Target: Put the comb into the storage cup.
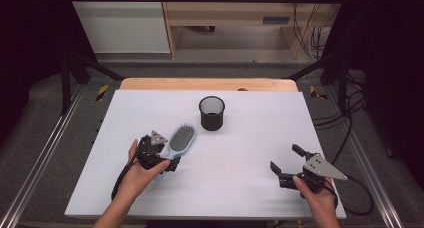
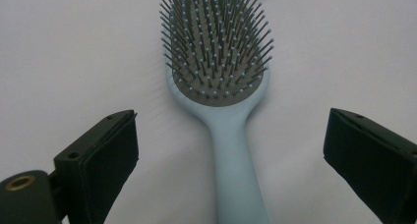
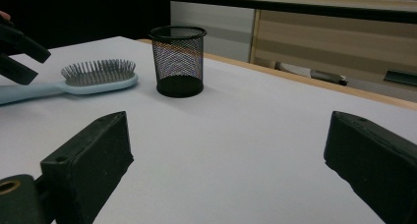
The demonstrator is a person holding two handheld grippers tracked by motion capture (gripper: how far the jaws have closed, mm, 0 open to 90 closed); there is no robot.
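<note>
The light-blue hairbrush [image 1: 181, 140] is lying bristles-up on the white table [image 1: 240, 153], its head pointing toward one o'clock and sitting at about seven o'clock from the black mesh pen cup [image 1: 212, 113]. The left gripper [image 1: 167, 164] is hovering at the handle end with its jaws spread wide on either side of the handle, touching nothing. The right gripper [image 1: 285, 158] is resting well apart at five o'clock on the table, jaws also standing wide and holding nothing.
</note>
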